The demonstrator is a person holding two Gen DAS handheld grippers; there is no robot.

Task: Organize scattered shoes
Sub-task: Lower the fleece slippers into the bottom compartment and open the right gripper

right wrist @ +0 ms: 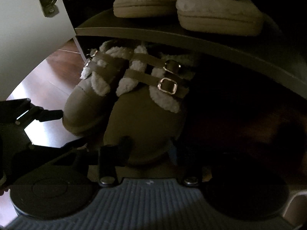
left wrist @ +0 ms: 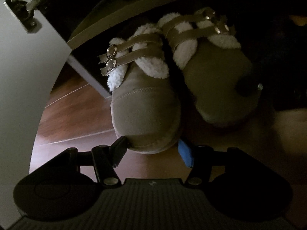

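Two tan fleece-lined boots with double buckle straps stand side by side, toes toward me, on the lower shelf of a dark shoe cabinet. My left gripper (left wrist: 152,146) is shut on the toe of the left boot (left wrist: 145,111). The right boot (left wrist: 220,88) is beside it. In the right wrist view my right gripper (right wrist: 149,143) is shut on the toe of the right boot (right wrist: 147,122), and the left boot (right wrist: 84,105) sits to its left with the left gripper's finger (right wrist: 49,115) against its toe.
A shelf board (right wrist: 172,36) above carries a pair of beige slippers (right wrist: 216,17). An open white cabinet door (left wrist: 23,76) with a metal hinge (left wrist: 28,9) stands at left. Reddish wood floor (left wrist: 73,115) lies below. Dark shoes (left wrist: 284,80) sit at right.
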